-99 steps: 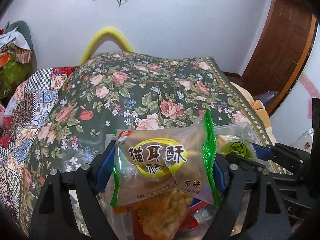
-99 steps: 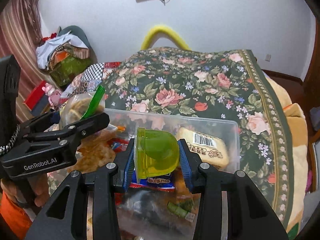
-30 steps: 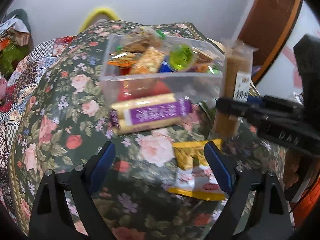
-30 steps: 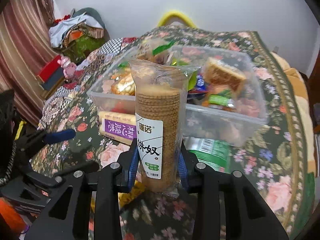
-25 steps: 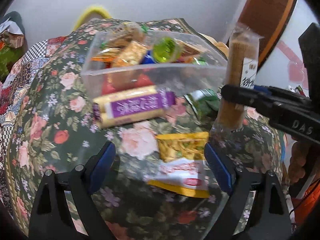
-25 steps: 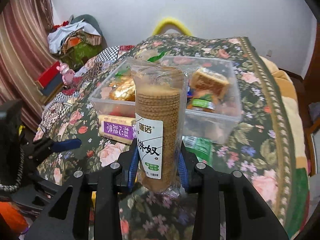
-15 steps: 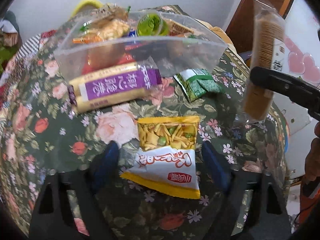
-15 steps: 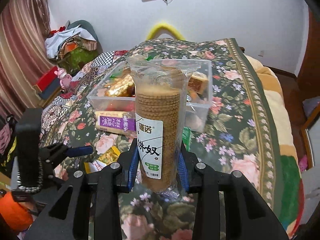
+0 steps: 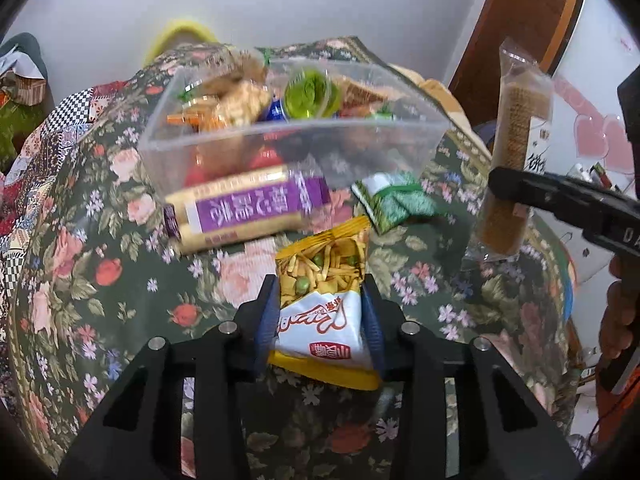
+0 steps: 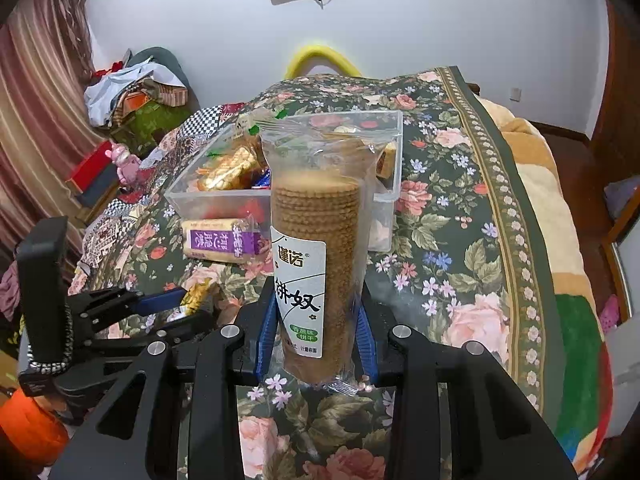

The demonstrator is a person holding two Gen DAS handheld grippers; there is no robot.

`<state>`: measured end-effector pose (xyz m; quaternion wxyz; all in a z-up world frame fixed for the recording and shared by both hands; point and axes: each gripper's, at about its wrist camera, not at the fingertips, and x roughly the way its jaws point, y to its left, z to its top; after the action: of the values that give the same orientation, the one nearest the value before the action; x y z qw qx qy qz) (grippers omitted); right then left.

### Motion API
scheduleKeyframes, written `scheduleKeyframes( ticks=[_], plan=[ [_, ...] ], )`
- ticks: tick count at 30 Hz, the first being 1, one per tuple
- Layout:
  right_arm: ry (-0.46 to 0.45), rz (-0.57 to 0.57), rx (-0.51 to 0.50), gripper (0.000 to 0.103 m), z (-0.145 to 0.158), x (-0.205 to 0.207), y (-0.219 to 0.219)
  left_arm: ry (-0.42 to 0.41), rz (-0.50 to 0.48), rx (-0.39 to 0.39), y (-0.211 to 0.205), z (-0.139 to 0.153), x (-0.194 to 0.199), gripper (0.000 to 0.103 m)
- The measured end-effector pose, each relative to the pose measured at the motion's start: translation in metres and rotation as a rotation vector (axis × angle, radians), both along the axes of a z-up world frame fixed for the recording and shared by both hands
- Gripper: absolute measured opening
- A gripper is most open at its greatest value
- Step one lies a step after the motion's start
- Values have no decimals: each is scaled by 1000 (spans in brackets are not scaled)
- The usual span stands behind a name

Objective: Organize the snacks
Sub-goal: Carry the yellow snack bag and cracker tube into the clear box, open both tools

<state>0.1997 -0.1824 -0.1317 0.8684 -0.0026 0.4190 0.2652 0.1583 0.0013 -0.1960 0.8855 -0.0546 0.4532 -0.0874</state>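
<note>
A clear plastic box (image 9: 296,148) holding several snacks stands on the floral cloth; it also shows in the right wrist view (image 10: 384,200). My left gripper (image 9: 320,320) is shut on a yellow-and-white snack bag (image 9: 320,304) lying on the cloth in front of the box. My right gripper (image 10: 318,328) is shut on a tall clear sleeve of round biscuits (image 10: 316,256), held upright above the cloth; the sleeve also shows at the right of the left wrist view (image 9: 514,152). A purple-labelled biscuit pack (image 9: 248,208) and a green packet (image 9: 396,200) lie against the box front.
The floral cloth (image 10: 460,248) covers a bed that drops off at the right edge. A pile of clothes (image 10: 136,88) and a curtain (image 10: 36,120) are at the left. A wooden door (image 9: 520,32) stands at the right.
My left gripper has moved in over the yellow snack bag and closed on it. My right gripper has lifted and pulled back with the biscuit sleeve.
</note>
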Motion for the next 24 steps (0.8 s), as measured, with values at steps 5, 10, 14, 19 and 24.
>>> scheduleKeyframes(
  ticks=[5,10,14,19,24],
  plan=[
    [-34,-4,16,32,13,4,0,-42,13,-39,10,19,7,11],
    [-57,-15,33,32,22,10,1,-37,23,-22,13,22,18,12],
    [-54,-19,44,32,22,11,1,39,21,-36,12,6,18,59],
    [-40,-18,41,32,18,12,-1,71,37,-6,6,-16,19,66],
    [-22,-22,42,32,15,13,-3,117,64,-8,10,-39,32,66]
  ],
)
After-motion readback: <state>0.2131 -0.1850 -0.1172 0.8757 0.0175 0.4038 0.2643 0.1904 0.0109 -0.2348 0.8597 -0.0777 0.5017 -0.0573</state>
